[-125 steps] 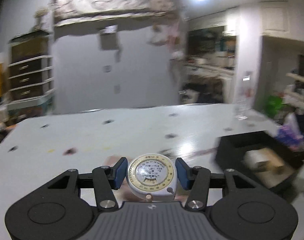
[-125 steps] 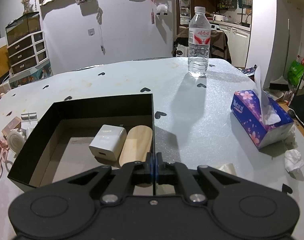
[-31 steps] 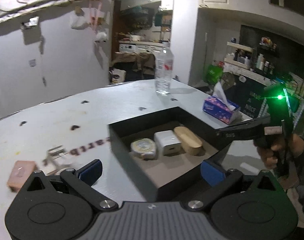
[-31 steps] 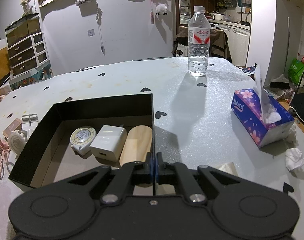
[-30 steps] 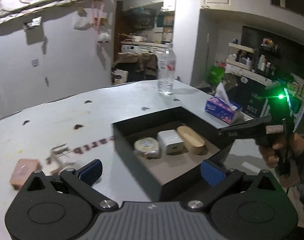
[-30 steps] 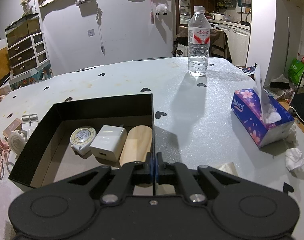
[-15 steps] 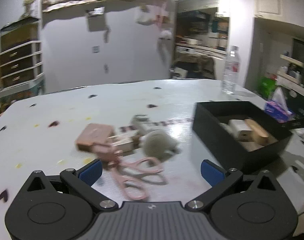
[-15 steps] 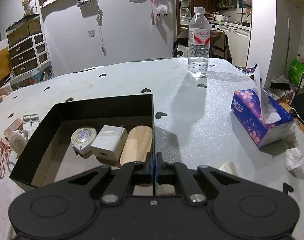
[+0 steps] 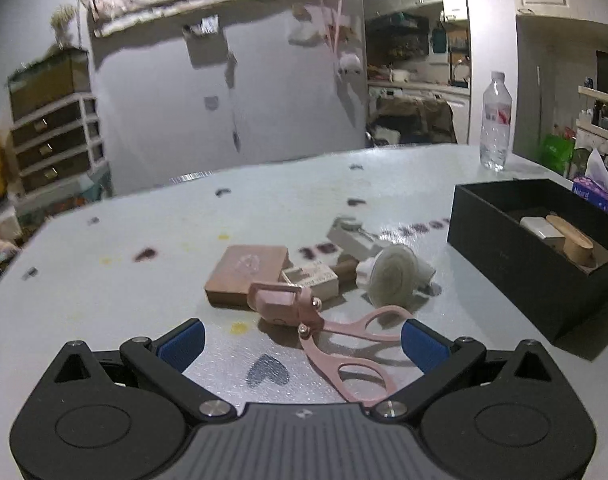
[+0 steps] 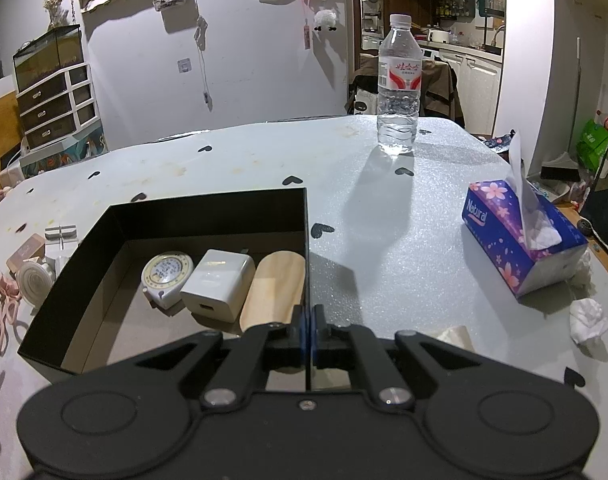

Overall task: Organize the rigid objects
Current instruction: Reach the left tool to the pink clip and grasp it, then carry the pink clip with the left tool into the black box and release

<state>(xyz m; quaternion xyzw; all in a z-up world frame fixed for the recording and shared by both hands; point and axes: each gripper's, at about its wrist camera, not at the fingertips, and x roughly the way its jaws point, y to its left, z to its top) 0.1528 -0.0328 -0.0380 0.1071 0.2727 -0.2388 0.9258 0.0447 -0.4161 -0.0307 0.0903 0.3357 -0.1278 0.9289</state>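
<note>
My left gripper (image 9: 301, 340) is open and empty, low over the table just before a heap of loose objects: a pink eyelash curler (image 9: 328, 332), a pink block (image 9: 245, 274), a small white box (image 9: 310, 278), a round white roll (image 9: 394, 276) and a white clip (image 9: 350, 236). The black box (image 9: 520, 256) stands to the right. My right gripper (image 10: 308, 326) is shut on the box's right wall (image 10: 306, 256). Inside the box lie a round tape measure (image 10: 167, 274), a white charger (image 10: 217, 284) and a wooden oval piece (image 10: 275, 288).
A water bottle (image 10: 398, 88) stands at the table's far right. A purple tissue box (image 10: 520, 236) and crumpled tissues (image 10: 588, 316) lie at the right edge. The loose heap also shows left of the box in the right wrist view (image 10: 27, 272).
My left gripper put the tape measure in the box, opened, and swung left from the box to the loose heap, coming closer to it. The right gripper has stayed on the box wall.
</note>
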